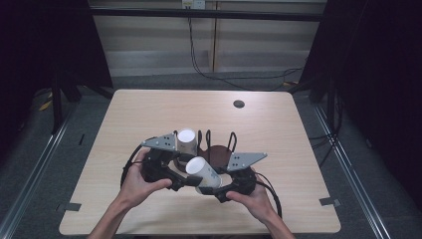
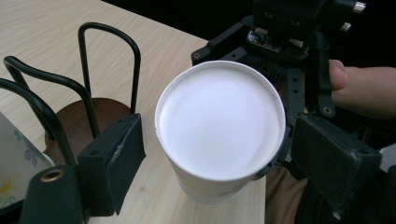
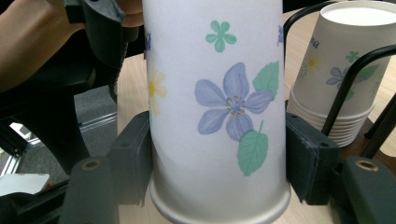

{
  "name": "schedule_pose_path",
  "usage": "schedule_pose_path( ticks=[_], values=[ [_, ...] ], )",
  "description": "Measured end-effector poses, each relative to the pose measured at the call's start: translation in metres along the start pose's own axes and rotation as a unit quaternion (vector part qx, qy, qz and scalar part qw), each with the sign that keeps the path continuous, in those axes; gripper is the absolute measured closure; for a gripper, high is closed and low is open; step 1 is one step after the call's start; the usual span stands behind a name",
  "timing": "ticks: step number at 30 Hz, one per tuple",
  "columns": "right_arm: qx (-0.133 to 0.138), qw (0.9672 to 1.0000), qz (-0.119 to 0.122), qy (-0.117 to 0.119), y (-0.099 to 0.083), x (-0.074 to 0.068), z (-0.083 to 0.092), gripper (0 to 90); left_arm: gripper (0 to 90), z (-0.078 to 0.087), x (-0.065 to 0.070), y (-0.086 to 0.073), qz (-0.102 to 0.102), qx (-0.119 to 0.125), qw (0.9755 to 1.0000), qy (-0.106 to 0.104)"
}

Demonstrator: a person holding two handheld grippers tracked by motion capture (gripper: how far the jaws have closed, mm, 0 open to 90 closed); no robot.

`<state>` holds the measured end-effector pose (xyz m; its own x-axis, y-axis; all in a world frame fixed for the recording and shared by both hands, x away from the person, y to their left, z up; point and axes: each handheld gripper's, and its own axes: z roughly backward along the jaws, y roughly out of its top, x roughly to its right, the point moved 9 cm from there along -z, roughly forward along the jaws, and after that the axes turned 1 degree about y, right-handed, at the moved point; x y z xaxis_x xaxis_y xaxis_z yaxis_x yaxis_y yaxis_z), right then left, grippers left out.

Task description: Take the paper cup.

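A white paper cup [image 1: 203,172] printed with flowers hangs tilted above the table's front part, between both grippers. My right gripper [image 3: 219,158] is shut on the cup [image 3: 219,93], its pads pressing on the sides just above the rim. In the left gripper view the cup's closed white base [image 2: 219,123] faces the camera. My left gripper [image 2: 219,140] stands open around that base, with a gap showing at the left pad [image 2: 121,149]. A stack of upside-down matching cups [image 1: 186,142] stands in a black wire rack [image 1: 216,144] with a brown base.
The wooden table [image 1: 149,109] has a round cable hole [image 1: 239,104] at the back right. The rack's wire hoops [image 2: 88,70] rise just beside the held cup. Black cables trail from both grippers; more run over the floor beyond the table.
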<state>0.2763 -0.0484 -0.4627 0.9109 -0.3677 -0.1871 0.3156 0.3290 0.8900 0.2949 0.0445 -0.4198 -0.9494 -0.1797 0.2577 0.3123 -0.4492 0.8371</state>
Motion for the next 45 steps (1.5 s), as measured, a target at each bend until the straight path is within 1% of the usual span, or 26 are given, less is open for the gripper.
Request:
schedule_pose_path(
  ticks=[5,6,7,9,11,12,14,17,19,22,24,27,30,34,35,37,38,39,40,42,44,45],
  values=[
    [-0.007,1.0,-0.003,0.0,-0.002,0.002,0.003,33.2,17.6,0.007,-0.002,-0.002,-0.005,-0.006,0.9999,0.01],
    [-0.009,1.0,-0.003,-0.002,-0.002,0.003,0.003,33.2,17.7,0.01,-0.003,-0.002,0.0,-0.006,1.0,0.004],
    [-0.01,0.9999,-0.007,0.0,-0.002,0.003,0.003,33.2,18.1,0.011,-0.003,-0.002,0.0,-0.003,1.0,0.004],
    [-0.012,0.9999,-0.008,-0.001,-0.003,0.004,0.003,33.2,18.9,0.012,-0.004,-0.002,-0.008,-0.003,0.9999,0.013],
    [-0.013,0.9999,-0.011,0.0,-0.003,0.004,0.003,33.2,18.8,0.012,-0.004,-0.003,-0.009,0.0,0.9999,0.011],
    [-0.014,0.9998,-0.011,0.0,-0.004,0.005,0.003,33.2,18.8,0.011,-0.004,-0.005,-0.012,-0.004,0.9998,0.012],
    [-0.019,0.9997,-0.012,-0.002,-0.005,0.005,0.003,33.2,18.8,0.009,-0.005,-0.009,-0.019,-0.02,0.9995,0.018],
    [-0.024,0.9996,-0.013,-0.003,-0.006,0.006,0.004,33.3,18.9,0.009,-0.006,-0.013,-0.024,-0.028,0.9992,0.017],
    [-0.027,0.9995,-0.014,-0.004,-0.006,0.007,0.005,33.3,18.9,0.009,-0.008,-0.016,-0.031,-0.033,0.9987,0.024],
    [-0.036,0.9993,-0.013,-0.003,-0.008,0.006,0.006,33.5,18.9,0.01,-0.009,-0.021,-0.025,-0.037,0.9987,0.024],
    [-0.041,0.9991,-0.013,-0.002,-0.008,0.006,0.007,33.5,19.1,0.011,-0.012,-0.024,-0.029,-0.044,0.9981,0.031],
    [-0.045,0.9989,-0.015,-0.003,-0.008,0.006,0.008,33.5,18.6,0.012,-0.014,-0.025,-0.022,-0.034,0.9988,0.026],
    [-0.054,0.9985,-0.013,-0.006,-0.009,0.007,0.008,33.5,17.9,0.01,-0.016,-0.028,-0.028,-0.045,0.9979,0.037],
    [-0.072,0.9973,-0.01,-0.011,-0.011,0.009,0.008,33.5,17.8,0.006,-0.015,-0.03,-0.028,-0.049,0.9979,0.032],
    [-0.072,0.9973,-0.01,-0.011,-0.011,0.009,0.008,33.5,17.8,0.005,-0.015,-0.031,-0.027,-0.05,0.9979,0.03],
    [-0.082,0.9964,-0.011,-0.014,-0.012,0.01,0.009,33.5,17.8,0.003,-0.015,-0.033,-0.03,-0.058,0.9973,0.032],
    [-0.083,0.9964,-0.013,-0.012,-0.012,0.01,0.009,33.5,17.8,0.002,-0.015,-0.034,-0.033,-0.066,0.9966,0.037],
    [-0.085,0.9962,-0.016,-0.009,-0.012,0.009,0.009,33.5,17.8,0.001,-0.016,-0.035,-0.033,-0.069,0.9962,0.042],
    [-0.091,0.9956,-0.019,-0.007,-0.013,0.009,0.008,33.6,17.8,0.0,-0.017,-0.036,-0.035,-0.075,0.9956,0.044],
    [-0.102,0.9946,-0.016,-0.008,-0.015,0.01,0.007,33.6,17.9,-0.001,-0.016,-0.037,-0.035,-0.076,0.9957,0.041],
    [-0.11,0.9937,-0.018,-0.009,-0.017,0.011,0.007,33.7,18.1,-0.001,-0.017,-0.039,-0.043,-0.088,0.9941,0.046],
    [-0.114,0.9933,-0.018,-0.009,-0.017,0.011,0.007,33.7,18.1,0.0,-0.017,-0.039,-0.043,-0.088,0.9942,0.045]
  ],
)
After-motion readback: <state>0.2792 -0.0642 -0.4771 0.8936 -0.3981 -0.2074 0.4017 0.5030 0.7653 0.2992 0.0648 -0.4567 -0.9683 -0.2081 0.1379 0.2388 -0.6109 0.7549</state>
